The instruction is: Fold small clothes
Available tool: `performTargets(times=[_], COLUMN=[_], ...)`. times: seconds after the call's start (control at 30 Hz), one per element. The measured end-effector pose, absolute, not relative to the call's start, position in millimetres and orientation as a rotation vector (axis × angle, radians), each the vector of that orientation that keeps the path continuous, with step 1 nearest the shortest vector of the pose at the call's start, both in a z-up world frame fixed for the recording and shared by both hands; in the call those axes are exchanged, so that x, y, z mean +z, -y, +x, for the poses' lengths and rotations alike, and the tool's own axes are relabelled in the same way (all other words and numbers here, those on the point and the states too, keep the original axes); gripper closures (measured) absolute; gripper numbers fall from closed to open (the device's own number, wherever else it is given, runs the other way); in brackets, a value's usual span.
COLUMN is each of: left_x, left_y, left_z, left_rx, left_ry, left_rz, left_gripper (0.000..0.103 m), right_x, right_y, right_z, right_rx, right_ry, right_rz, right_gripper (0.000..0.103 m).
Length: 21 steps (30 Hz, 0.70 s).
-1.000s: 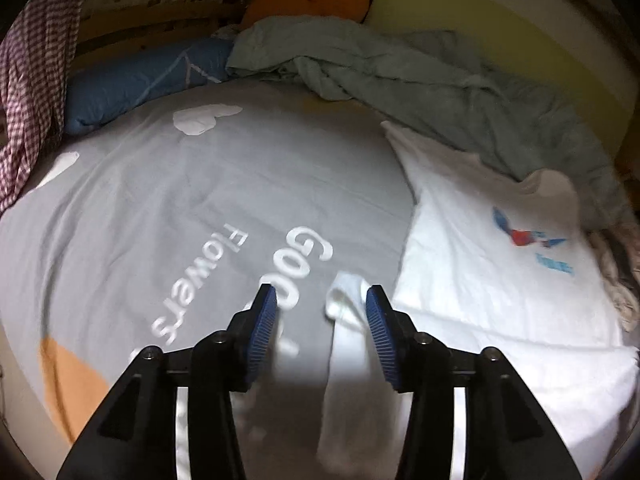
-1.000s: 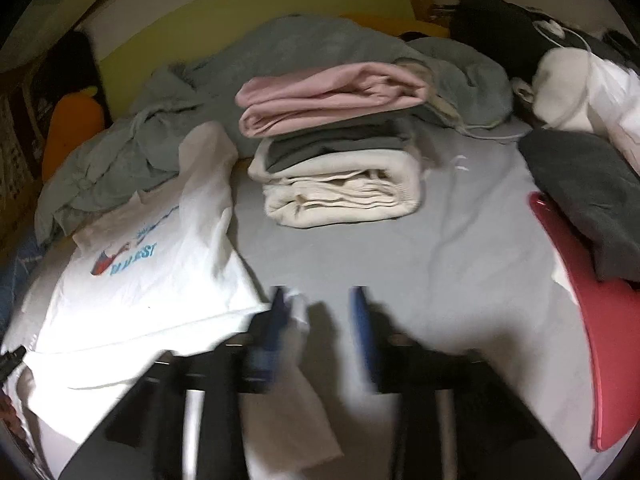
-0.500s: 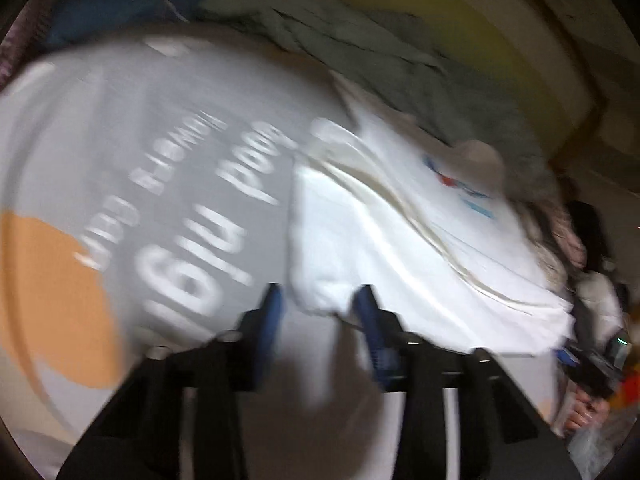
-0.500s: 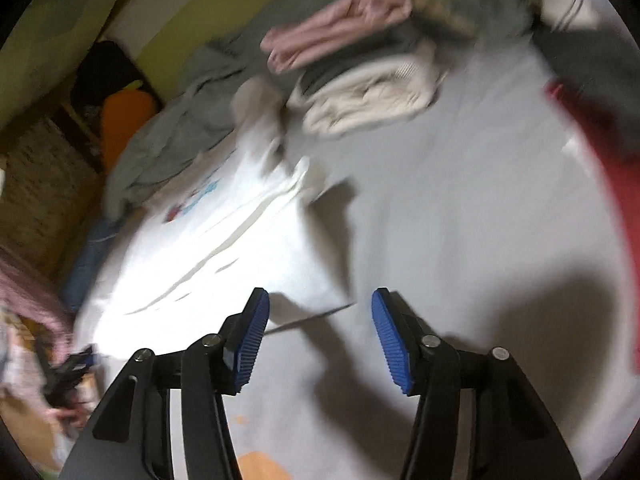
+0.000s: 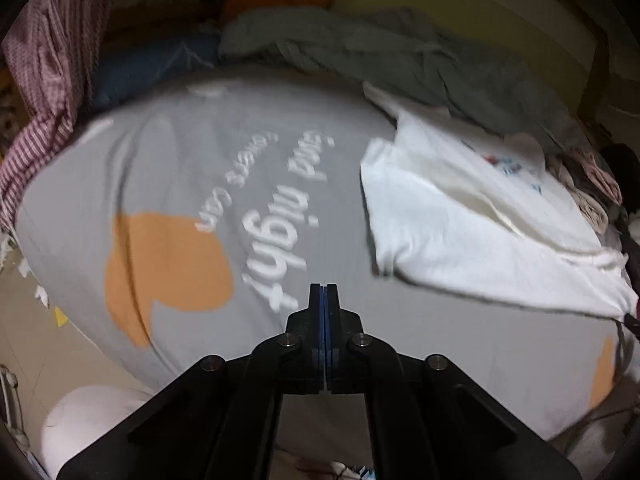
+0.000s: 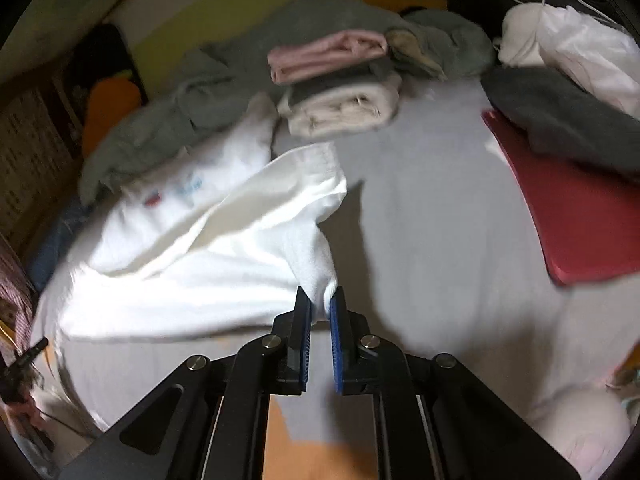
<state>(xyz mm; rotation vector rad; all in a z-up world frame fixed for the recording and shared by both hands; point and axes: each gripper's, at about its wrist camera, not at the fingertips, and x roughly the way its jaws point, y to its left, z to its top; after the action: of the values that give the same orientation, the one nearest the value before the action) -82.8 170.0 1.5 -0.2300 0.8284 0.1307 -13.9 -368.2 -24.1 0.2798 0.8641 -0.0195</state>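
One blurred white shirt (image 6: 208, 264), print unreadable.

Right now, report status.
Left gripper shut, empty. Right gripper closing on white cotton T-shirt corner. Folded stack beyond, clear.

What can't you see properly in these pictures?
- Small blue and red print on the white cotton T-shirt: blurred and too small in both wrist views.
- T-shirt corner inside the right gripper: hidden by the blue pads.
- Pink folded garment: underside hidden by the stack.
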Motion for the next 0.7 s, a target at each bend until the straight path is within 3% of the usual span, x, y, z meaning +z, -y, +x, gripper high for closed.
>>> performTargets(times=[0.13, 0.2, 0.23, 0.4, 0.47, 0.53, 0.7], left_x=[15, 28, 33, 42, 28, 9, -3], left_y=[-145, -127, -119, -64, -40, -21, 10], left_z=[-79, -69, -63, -19, 7, 28, 69], left_rx=[0.039, -0.022, -0.048, -0.204, -0.231, -0.274, -0.288], left_ry=[-0.758, -0.727, -0.727, -0.791, -0.911, -1.019, -1.013], left_rz=[-0.196, -0.168, -0.153, -0.048, 0.020, 0.060, 0.166], left_gripper=[0.103, 0.103, 0.103, 0.102, 0.095, 0.094, 0.094], right_x=[-16, 0, 9, 52, 54, 37, -7], right_y=[360, 358, 356, 329, 311, 288, 244], right_z=[-7, -5, -4, 9, 26, 54, 103], right_rx=[-0.147, -0.180, -0.188, -0.098, 0.056, 0.183, 0.201], right_ry=[-0.834, -0.761, -0.722, -0.614, -0.696, -0.874, -1.005], right_rz=[0.161, 0.135, 0.111, -0.023, -0.035, -0.063, -0.248], right_gripper=[0.079, 0.062, 0.059, 0.052, 0.045, 0.045, 0.045])
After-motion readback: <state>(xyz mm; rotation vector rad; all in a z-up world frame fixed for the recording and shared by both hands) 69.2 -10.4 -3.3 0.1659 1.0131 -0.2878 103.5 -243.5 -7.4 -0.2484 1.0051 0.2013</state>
